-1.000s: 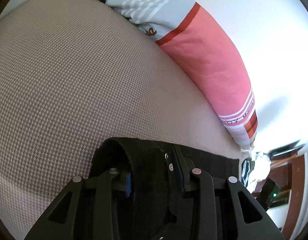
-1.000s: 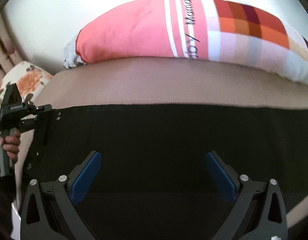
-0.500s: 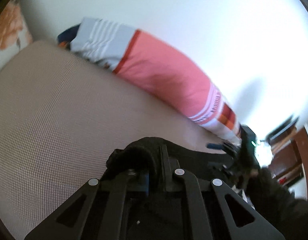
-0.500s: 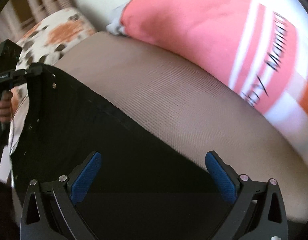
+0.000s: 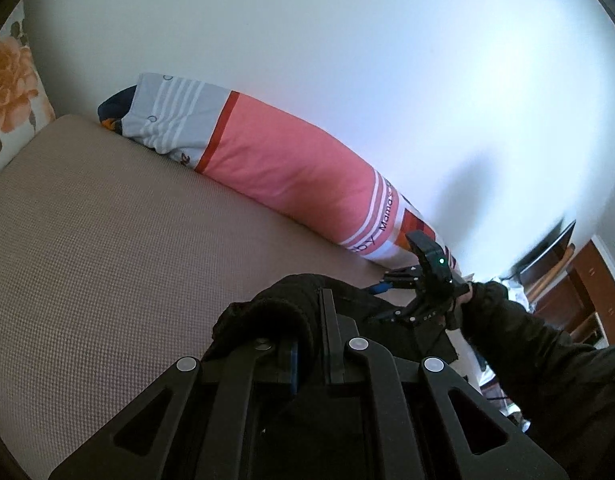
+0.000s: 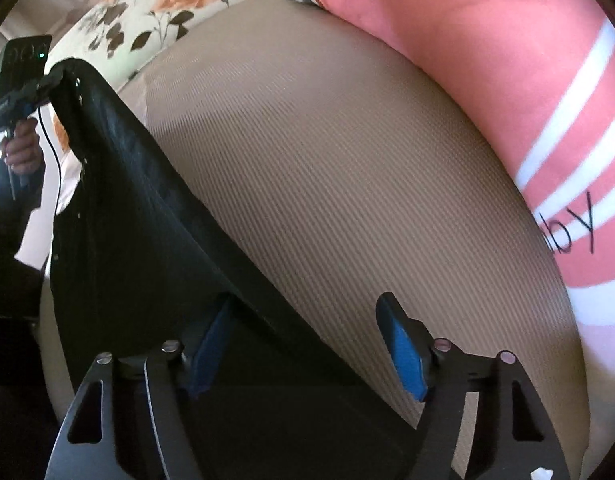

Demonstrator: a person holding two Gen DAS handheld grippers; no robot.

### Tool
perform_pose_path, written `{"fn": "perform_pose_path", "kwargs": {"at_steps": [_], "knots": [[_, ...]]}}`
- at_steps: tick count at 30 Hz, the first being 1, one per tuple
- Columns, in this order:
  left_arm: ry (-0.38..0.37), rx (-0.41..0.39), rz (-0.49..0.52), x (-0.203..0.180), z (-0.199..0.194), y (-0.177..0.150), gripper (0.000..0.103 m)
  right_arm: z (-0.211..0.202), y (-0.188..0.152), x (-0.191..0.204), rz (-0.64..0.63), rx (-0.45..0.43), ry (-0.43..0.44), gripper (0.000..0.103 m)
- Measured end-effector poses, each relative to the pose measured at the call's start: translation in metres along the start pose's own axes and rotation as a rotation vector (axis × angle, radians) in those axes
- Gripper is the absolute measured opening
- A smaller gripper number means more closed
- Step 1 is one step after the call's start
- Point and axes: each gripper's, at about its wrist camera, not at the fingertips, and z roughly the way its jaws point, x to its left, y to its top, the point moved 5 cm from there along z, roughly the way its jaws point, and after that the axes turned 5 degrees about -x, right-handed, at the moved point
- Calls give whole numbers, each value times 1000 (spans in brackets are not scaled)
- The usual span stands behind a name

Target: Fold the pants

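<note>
Black pants (image 6: 119, 216), dark and almost featureless apart from a row of small metal studs near the raised corner. Stretched in a taut sheet between the two grippers, one long edge running straight as a diagonal line from the far gripper down to the near one. Lower part draped over the beige bed (image 6: 347, 168); raised corner lifted clear of it.

Left gripper (image 5: 311, 344): fingers pressed nearly together, pinching a bunched fold of pants (image 5: 275, 312) that bulges up and over the left finger. Blue pad barely showing in the narrow slot between them. Beyond the fingertips, bare bed (image 5: 107, 240), then a pink pillow (image 5: 283, 164) along the white wall. To the right of the fingers, the right gripper (image 5: 391, 300) held by a dark sleeve (image 5: 527, 332), over the far end of the cloth.

Right gripper (image 6: 307, 332): jaws closing, spread partway at this moment. Pants edge lying between the fingers, cloth against the left blue pad (image 6: 211, 348) and partly covering it. Right pad (image 6: 403, 352) bare, standing apart from the cloth with bed showing behind it. No pinch visible yet. Far off to the left of the fingers, the left gripper (image 6: 47, 80) gripping the raised corner, a hand (image 6: 23, 148) on its handle. Ahead and to the right of the fingertips, the pink pillow (image 6: 487, 60) with white stripes; ahead and left, a floral pillow (image 6: 159, 4).
</note>
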Motion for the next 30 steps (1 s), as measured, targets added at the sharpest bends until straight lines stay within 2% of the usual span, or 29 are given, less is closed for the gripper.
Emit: {"fn": "perform_pose_path", "kwargs": {"at_steps": [5,6,10,13,16,25,30], "knots": [[25,4,3,1,2,-1,8,5,-18,-9,-34,97,10,60],[32,4,7,2,2,-2,8,5,-19,-10,-46,101,12,55],[53,10,7,1,5,-4,8,4,-22,-11,-62,120,-7,27],[65,19,24,1,8,-5,8,1,-30,-11,-56,126,-71,18],[88,19,36,4,11,-4,8,-4,-38,-3,-51,88,-152,11],[141,17,53,2,7,-7,8,-39,-56,50,-4,-94,-465,7],[133,5,72,-16,-18,-14,8,-82,-76,77,43,-157,-531,6]]}}
